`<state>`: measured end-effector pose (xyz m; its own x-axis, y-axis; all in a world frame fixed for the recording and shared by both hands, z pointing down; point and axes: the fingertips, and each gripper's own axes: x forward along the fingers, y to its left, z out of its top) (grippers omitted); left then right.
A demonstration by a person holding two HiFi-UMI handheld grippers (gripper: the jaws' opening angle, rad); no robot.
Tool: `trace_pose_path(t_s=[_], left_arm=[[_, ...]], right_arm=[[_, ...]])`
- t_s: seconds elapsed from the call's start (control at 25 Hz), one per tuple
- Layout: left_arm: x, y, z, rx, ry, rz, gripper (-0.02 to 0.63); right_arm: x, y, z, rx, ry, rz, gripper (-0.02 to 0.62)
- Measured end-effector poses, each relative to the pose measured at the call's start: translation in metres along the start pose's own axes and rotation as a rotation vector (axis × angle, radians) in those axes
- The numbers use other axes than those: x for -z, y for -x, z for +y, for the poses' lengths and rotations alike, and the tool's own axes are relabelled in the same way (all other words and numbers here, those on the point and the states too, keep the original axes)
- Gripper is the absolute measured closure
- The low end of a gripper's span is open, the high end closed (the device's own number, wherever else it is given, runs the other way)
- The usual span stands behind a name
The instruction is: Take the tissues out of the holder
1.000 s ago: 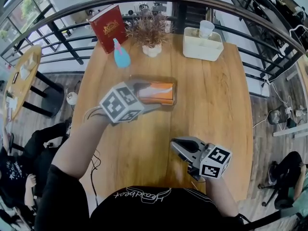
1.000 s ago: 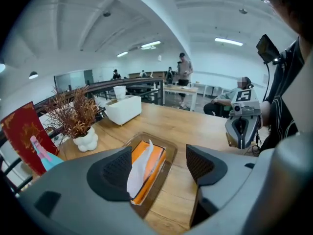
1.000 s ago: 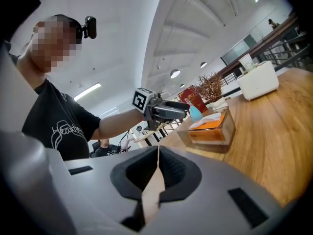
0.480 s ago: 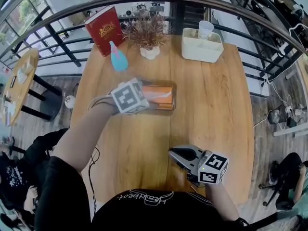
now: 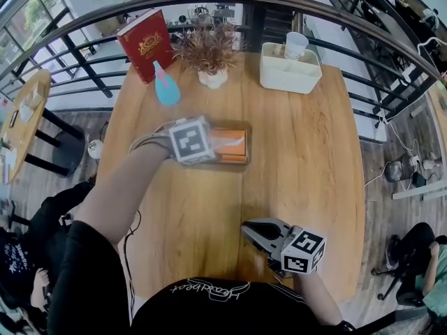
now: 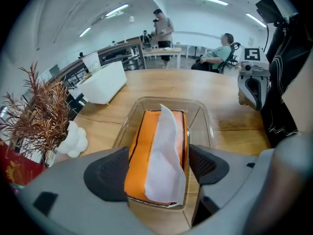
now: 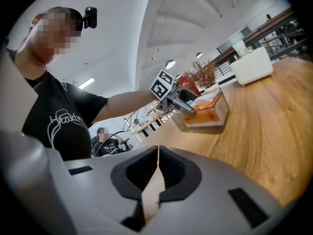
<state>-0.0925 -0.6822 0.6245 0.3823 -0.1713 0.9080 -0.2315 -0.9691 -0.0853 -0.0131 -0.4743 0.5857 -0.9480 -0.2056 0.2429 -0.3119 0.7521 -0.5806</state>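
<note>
Nearest the body, low over the front edge of the bench [image 5: 307, 152], the right claw [image 7: 156, 168] has its jaws pressed together. A thin pale sliver shows between the pads, and I cannot tell what it is. The claw points almost level along the wood.

Further out, at the middle of the bench, the left claw [image 6: 156, 168] tilts steeply down over the near end of the holder [image 6: 168, 101]. Its jaws are spread wide and have just been opening. In its own view the two dark pads [image 6: 105, 173] stand on either side of the tissue pack [image 6: 139, 155] and press on nothing. The orange pack lies flat inside the clear, open-topped holder. One white tissue [image 6: 166, 151] sticks up from its slot and droops toward the claw. From the head view the claw's marker cube covers that end of the holder.

Beyond the holder, a blue spray bottle [image 5: 166, 89] stands to the left. Behind it a red book [image 5: 145, 44] is upright, and beside that is a dried plant [image 5: 207, 47] in a small white pot. A white box [image 5: 290, 72] sits at the far right corner with a cup [image 5: 296, 44] on it. A dark railing [image 5: 91, 19] curves round the far edge.
</note>
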Motion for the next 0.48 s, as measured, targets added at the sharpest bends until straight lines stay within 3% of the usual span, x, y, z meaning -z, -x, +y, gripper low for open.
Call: trace_pose_path(t_s=[0.48], left_arm=[[-0.003, -0.013, 0.004, -0.020, -0.017, -0.020, 0.252]], right_arm=[[-0.013, -0.018, -0.017, 0.022, 0.019, 0.005, 0.577]])
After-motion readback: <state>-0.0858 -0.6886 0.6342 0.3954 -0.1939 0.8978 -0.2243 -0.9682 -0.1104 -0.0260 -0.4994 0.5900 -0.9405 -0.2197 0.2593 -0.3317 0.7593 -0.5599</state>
